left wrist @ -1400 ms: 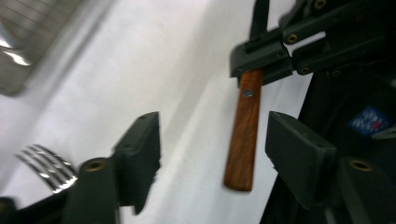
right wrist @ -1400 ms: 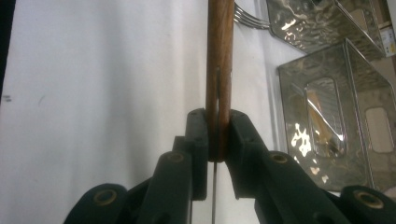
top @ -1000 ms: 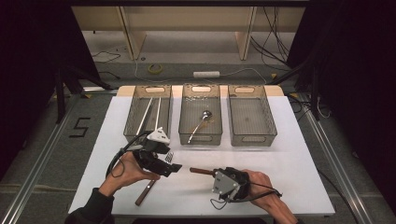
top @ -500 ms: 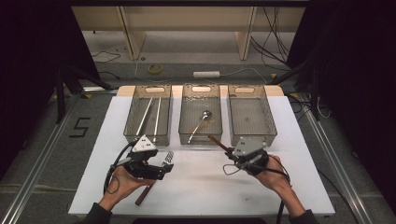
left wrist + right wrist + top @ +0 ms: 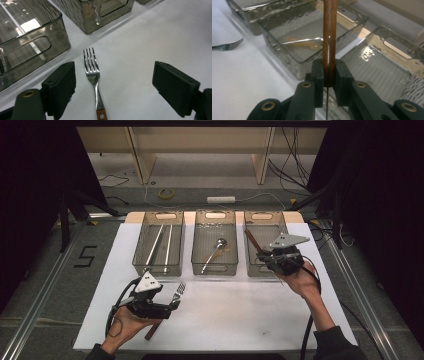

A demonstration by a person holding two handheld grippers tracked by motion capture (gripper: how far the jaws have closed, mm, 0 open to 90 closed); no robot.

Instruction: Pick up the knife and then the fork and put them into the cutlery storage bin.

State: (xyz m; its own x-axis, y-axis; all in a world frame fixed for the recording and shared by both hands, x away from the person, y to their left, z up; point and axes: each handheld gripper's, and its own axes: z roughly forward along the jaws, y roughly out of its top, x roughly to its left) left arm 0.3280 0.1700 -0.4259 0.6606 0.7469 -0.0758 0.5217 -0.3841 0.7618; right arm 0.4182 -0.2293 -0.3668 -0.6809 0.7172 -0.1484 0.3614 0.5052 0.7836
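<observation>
Right gripper [image 5: 328,75] clamped on a wooden-handled knife [image 5: 329,37], held above the right-hand clear bin [image 5: 265,227]. Left gripper [image 5: 113,87] wide open, jaws either side of a wooden-handled fork [image 5: 93,77] lying flat on the white table [image 5: 155,35].

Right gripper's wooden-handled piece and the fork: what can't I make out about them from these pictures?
- Wooden-handled utensil clamped in the right gripper: its working end is cut off by the top edge of the right gripper view, and too small in the high view to tell its type.
- Fork: handle end cut off by the bottom edge in the left gripper view; in the high view the left gripper covers its middle.
</observation>
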